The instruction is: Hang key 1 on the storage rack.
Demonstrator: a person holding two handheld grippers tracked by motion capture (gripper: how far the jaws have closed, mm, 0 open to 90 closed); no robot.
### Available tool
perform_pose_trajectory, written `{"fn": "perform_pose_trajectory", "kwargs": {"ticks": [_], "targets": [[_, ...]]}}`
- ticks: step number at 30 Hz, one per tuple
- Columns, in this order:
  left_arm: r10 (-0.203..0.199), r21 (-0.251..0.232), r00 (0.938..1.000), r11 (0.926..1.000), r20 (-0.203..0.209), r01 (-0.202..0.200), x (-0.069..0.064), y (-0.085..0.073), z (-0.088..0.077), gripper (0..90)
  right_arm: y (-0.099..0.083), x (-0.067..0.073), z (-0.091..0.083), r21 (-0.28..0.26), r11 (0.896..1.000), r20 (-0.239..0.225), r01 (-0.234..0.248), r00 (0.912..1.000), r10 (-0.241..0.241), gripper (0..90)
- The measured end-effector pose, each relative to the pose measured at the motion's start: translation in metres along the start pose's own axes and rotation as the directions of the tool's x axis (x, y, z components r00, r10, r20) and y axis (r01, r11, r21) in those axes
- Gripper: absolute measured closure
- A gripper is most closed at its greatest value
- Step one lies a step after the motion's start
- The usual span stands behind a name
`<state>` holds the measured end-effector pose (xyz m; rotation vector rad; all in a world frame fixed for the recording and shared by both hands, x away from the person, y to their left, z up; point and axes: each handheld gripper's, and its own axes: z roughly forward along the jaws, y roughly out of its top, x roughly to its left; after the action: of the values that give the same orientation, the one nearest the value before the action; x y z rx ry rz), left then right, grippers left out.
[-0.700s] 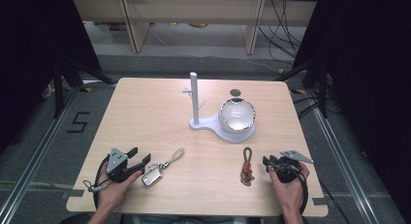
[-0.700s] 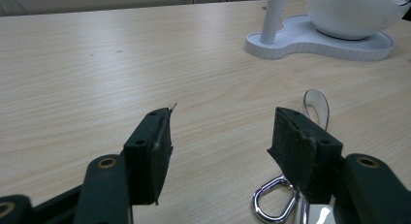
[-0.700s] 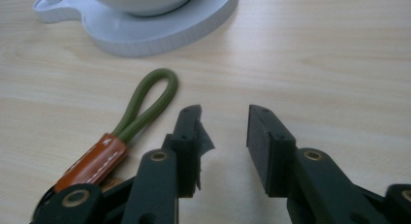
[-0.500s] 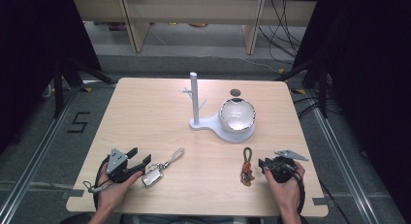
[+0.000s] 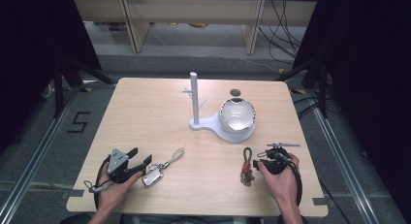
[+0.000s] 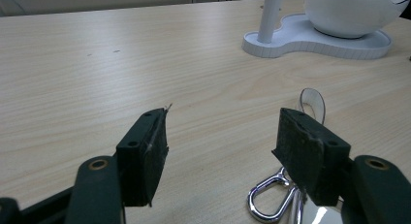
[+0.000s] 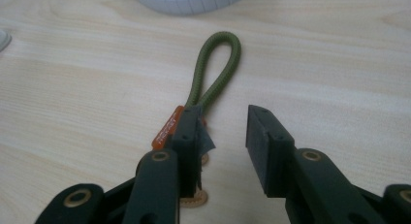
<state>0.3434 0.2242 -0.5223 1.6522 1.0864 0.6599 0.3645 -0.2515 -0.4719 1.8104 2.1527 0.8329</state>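
Half the green cord keychain (image 7: pixel 213 73) hidden behind right gripper (image 7: pixel 222 136), open.

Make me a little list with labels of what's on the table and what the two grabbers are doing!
table: light wooden table
stand: white stand with an upright post, holding a white bowl
left gripper: jaws open, nothing gripped, beside the silver keychain
silver keychain: lies flat, metal clasp and pale loop
right gripper: jaws open, over the green cord keychain
green cord keychain: lies flat, one jaw next to its orange tag, not gripped
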Motion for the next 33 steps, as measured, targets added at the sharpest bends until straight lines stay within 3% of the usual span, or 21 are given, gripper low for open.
{"fn": "perform_pose_trajectory", "kwargs": {"ticks": [1,2,5,7,9,10,11,14,16,18,19,21,22,23,24,25,26,29,30,32,33], "targets": [[0.000,0.000,1.0000,1.0000,0.000,0.000,0.000,0.000,0.000,34.8,0.000,0.000,0.000,0.000,1.000,0.000,0.000,1.0000,0.000,66.9],[0.000,0.000,1.0000,1.0000,0.000,0.000,0.000,0.000,0.000,34.7,0.003,0.006,-0.001,0.026,0.998,-0.005,-0.053,0.9986,0.053,67.1],[0.000,0.002,1.0000,1.0000,0.000,0.000,0.000,0.000,0.000,34.7,0.007,0.007,-0.001,0.053,0.998,0.001,-0.044,0.9990,0.044,67.3],[0.001,0.004,1.0000,1.0000,0.000,-0.001,0.000,0.000,0.000,34.6,0.010,0.010,-0.001,0.074,0.995,0.001,-0.067,0.9978,0.067,67.5],[0.003,0.005,1.0000,1.0000,-0.001,-0.003,0.000,0.000,0.000,34.6,0.013,0.010,0.001,0.097,0.993,0.025,-0.060,0.9980,0.058,67.4],[0.004,0.005,1.0000,1.0000,-0.001,-0.004,-0.001,0.000,0.000,34.6,0.018,0.012,-0.001,0.172,0.982,0.013,-0.072,0.9974,0.071,67.3],[0.005,0.005,1.0000,1.0000,0.000,-0.005,-0.001,0.000,0.000,34.6,0.019,0.016,0.000,0.168,0.979,0.010,-0.117,0.9930,0.117,67.3],[0.005,0.003,1.0000,1.0000,-0.001,-0.005,-0.001,0.000,0.000,34.5,0.024,0.020,0.003,0.219,0.969,0.022,-0.118,0.9930,0.116,66.1],[0.005,0.003,1.0000,1.0000,-0.001,-0.005,-0.001,0.000,0.000,34.5,0.026,0.025,0.006,0.223,0.964,0.030,-0.146,0.9892,0.143,65.8],[0.005,0.002,1.0000,1.0000,-0.002,-0.005,-0.001,0.000,0.000,34.5,0.028,0.025,0.007,0.244,0.961,0.034,-0.130,0.9914,0.126,65.5],[0.009,0.003,1.0000,1.0000,-0.002,-0.009,-0.001,0.000,0.000,34.5,0.031,0.028,0.009,0.267,0.953,0.042,-0.140,0.9902,0.133,65.3],[0.008,0.002,1.0000,1.0000,-0.002,-0.008,-0.001,0.000,0.000,34.4,0.032,0.030,0.011,0.260,0.954,0.052,-0.151,0.9885,0.142,64.8],[0.008,0.001,1.0000,1.0000,-0.003,-0.008,-0.001,0.000,0.000,34.4,0.035,0.033,0.013,0.305,0.938,0.050,-0.163,0.9867,0.155,64.1],[0.008,0.001,1.0000,1.0000,-0.003,-0.008,-0.001,0.000,0.000,34.4,0.035,0.033,0.013,0.305,0.938,0.050,-0.163,0.9867,0.155,64.1],[0.010,0.001,0.9999,0.9999,-0.002,-0.010,-0.001,0.000,0.000,34.4,0.035,0.030,0.018,0.288,0.950,0.046,-0.117,0.9931,0.108,63.4],[0.010,0.001,0.9999,0.9999,-0.002,-0.010,-0.001,0.000,0.000,34.4,0.035,0.030,0.018,0.288,0.950,0.046,-0.117,0.9931,0.108,63.4],[0.010,-0.001,0.9999,0.9999,-0.003,-0.010,-0.001,0.000,0.000,34.4,0.038,0.037,0.019,0.339,0.925,0.066,-0.173,0.9848,0.161,63.0],[0.011,0.000,0.9999,0.9999,-0.004,-0.011,-0.001,0.000,0.000,34.4,0.040,0.040,0.022,0.349,0.920,0.073,-0.177,0.9842,0.161,61.9],[0.011,0.000,0.9999,0.9999,-0.003,-0.011,-0.001,0.000,0.000,34.4,0.043,0.043,0.025,0.363,0.912,0.086,-0.192,0.9813,0.172,60.4],[0.009,-0.009,1.0000,0.9999,0.002,-0.009,-0.001,0.000,0.001,34.4,0.044,0.044,0.030,0.369,0.910,0.107,-0.187,0.9816,0.158,59.4],[0.009,-0.009,1.0000,0.9999,0.002,-0.009,-0.001,0.000,0.001,34.4,0.043,0.043,0.032,0.358,0.916,0.110,-0.179,0.9827,0.149,58.8]]}}
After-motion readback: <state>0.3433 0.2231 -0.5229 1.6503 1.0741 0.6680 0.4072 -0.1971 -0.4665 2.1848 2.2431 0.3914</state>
